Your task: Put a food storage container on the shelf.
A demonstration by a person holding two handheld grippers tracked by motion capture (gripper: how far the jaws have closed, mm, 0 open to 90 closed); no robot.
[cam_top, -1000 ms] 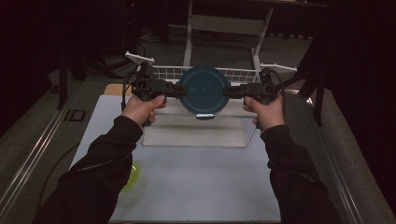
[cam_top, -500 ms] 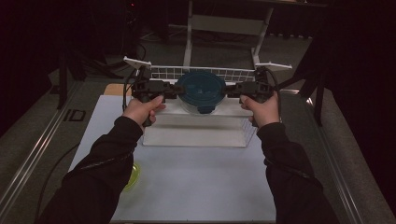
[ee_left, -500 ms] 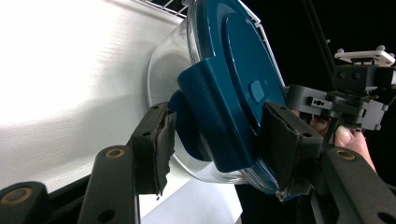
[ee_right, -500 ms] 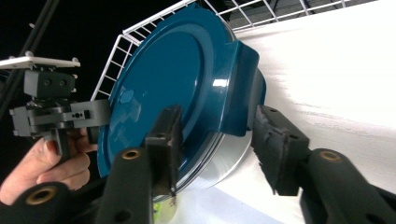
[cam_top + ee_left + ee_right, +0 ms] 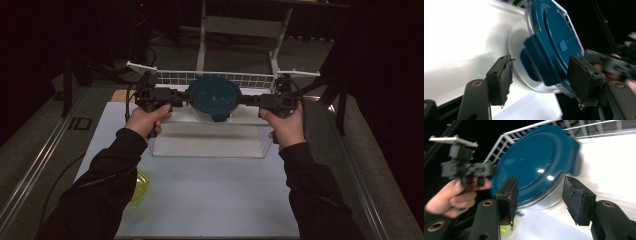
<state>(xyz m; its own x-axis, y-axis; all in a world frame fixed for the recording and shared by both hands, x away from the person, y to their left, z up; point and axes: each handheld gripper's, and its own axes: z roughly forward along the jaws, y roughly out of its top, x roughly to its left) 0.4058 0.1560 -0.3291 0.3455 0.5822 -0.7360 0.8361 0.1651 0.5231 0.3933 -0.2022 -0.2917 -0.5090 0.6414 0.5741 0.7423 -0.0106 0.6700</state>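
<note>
Outward from the fingers, two black pads per gripper are seen, worn and frayed at their edges. On the left gripper [image 5: 540, 75] the fingers [image 5: 503, 75] are spread and have just been opening; the blue side tab of the container lies between them, but no pad is pressed on it. On the right gripper [image 5: 540, 197] the fingers [image 5: 577, 197] are likewise spread and have just been opening, with the rim of the lid between them and a gap left on each side.

One round container [image 5: 216, 107] of clear glass or plastic is closed by one glossy teal lid [image 5: 215, 95] with a raised ring and clip tabs. It is set on the top of a clear, box-shaped rack [image 5: 210, 142], just in front of a white wire rail [image 5: 220, 78] at the back edge. The rack stands on the white tabletop [image 5: 210, 195].

Two hands are counted, the left hand [image 5: 144, 120] and the right hand [image 5: 286, 126], one at each side of the container, in dark sleeves. One yellow-green translucent dish [image 5: 140, 186] lies near the left forearm, well apart from the rack. Open tabletop is left between the forearms.
</note>
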